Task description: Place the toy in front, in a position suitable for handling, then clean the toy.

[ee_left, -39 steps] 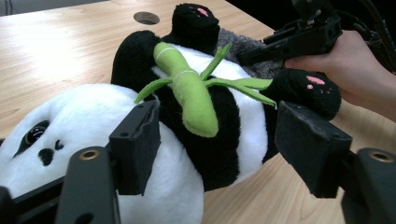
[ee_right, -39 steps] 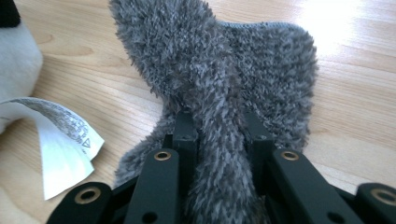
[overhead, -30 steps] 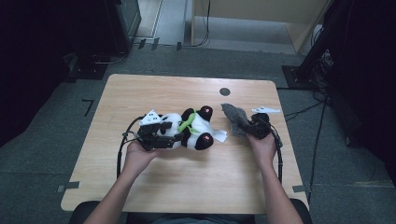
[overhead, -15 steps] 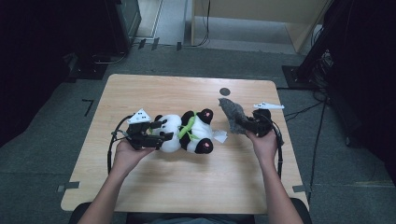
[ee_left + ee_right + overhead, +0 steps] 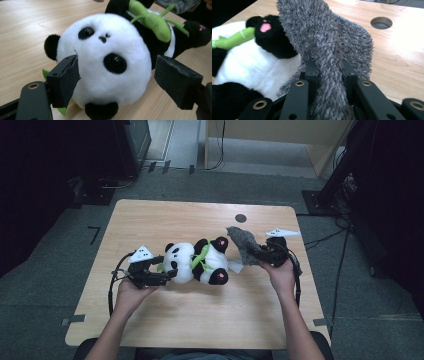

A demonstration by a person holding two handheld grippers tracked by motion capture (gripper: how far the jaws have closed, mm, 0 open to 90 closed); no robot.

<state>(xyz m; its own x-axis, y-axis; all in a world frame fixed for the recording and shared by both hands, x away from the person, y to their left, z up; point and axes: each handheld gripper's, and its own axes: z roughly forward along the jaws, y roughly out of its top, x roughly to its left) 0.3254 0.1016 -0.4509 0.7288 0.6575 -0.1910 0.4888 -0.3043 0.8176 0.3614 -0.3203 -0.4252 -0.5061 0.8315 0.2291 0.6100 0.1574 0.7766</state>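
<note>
Mid-frame on our desk (image 5: 150, 220) lies the panda (image 5: 197, 262). Our left claw (image 5: 116, 77) gapes around its head; our right claw (image 5: 329, 72) clenches the grey cloth (image 5: 329, 37).

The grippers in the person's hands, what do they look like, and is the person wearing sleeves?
Both are black two-jaw tools. The left gripper has flat rectangular black pads and brass-coloured rivets on its links; the right gripper shows the same black links and rivets. Each carries a pale grey three-cornered plate on top and trails a black cable. No sleeves show: the forearms are bare.
</note>
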